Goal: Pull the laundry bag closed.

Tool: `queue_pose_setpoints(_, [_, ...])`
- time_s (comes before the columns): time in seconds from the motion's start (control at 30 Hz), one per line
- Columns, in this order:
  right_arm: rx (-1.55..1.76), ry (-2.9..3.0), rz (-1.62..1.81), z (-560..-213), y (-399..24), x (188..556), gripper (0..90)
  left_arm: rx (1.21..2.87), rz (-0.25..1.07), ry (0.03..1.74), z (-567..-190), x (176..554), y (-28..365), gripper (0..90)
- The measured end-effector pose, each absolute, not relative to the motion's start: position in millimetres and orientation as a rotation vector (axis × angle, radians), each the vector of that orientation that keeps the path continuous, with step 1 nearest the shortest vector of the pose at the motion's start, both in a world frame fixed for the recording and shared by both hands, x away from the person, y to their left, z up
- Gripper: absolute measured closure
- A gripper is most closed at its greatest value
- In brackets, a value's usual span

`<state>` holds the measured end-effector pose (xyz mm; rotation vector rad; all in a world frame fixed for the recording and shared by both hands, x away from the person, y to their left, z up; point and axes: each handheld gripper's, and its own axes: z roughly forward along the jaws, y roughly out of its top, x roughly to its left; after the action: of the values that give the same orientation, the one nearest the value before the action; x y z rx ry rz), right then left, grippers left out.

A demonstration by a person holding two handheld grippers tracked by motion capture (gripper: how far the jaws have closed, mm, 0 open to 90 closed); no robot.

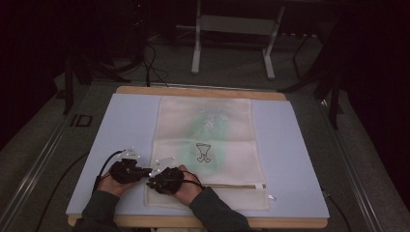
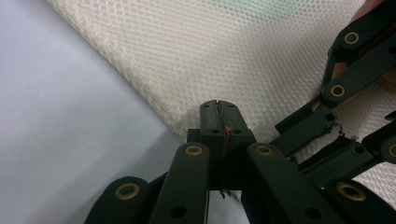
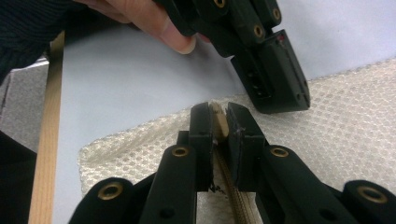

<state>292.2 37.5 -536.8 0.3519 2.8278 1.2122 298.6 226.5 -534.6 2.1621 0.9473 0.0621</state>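
Spread flat on a pale blue padded mat (image 1: 121,130) over a wooden-edged table (image 1: 198,91): a cream-white mesh laundry bag (image 1: 208,145) with a faint green tint and a small black outline print at its middle, zip line running along the near edge toward a small white pull tab (image 1: 261,185) at the right. Both grippers down at the bag's near-left corner, close together, almost touching. Left gripper (image 2: 218,108), black, jaws pressed together on the left hem of the mesh bag (image 2: 243,60), just at the border where mesh meets bare mat; a thread of fabric caught in the seam between the pads. Right gripper (image 3: 219,114), black as well, jaws narrowed onto a tan strip of the bag's zip tape (image 3: 236,196), which runs back between the pads toward the camera; mesh (image 3: 355,135) spreading away on either side. Left gripper (image 3: 273,70) hanging just above and beyond, over the same corner, with fingers (image 3: 159,25) of the left hand beside it. In the high view, left gripper (image 1: 147,170) just off the bag's left edge, right gripper (image 1: 153,182) on the corner itself, dark sleeves entering from below.
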Motion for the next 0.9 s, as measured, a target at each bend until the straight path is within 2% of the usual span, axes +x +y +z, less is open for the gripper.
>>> queue_pose_setpoints(0.9, [0.273, 2.831, 1.130, -532, 27, 291, 82.4, 2.192, 0.050, 0.924, -534, 298, 229, 90.0])
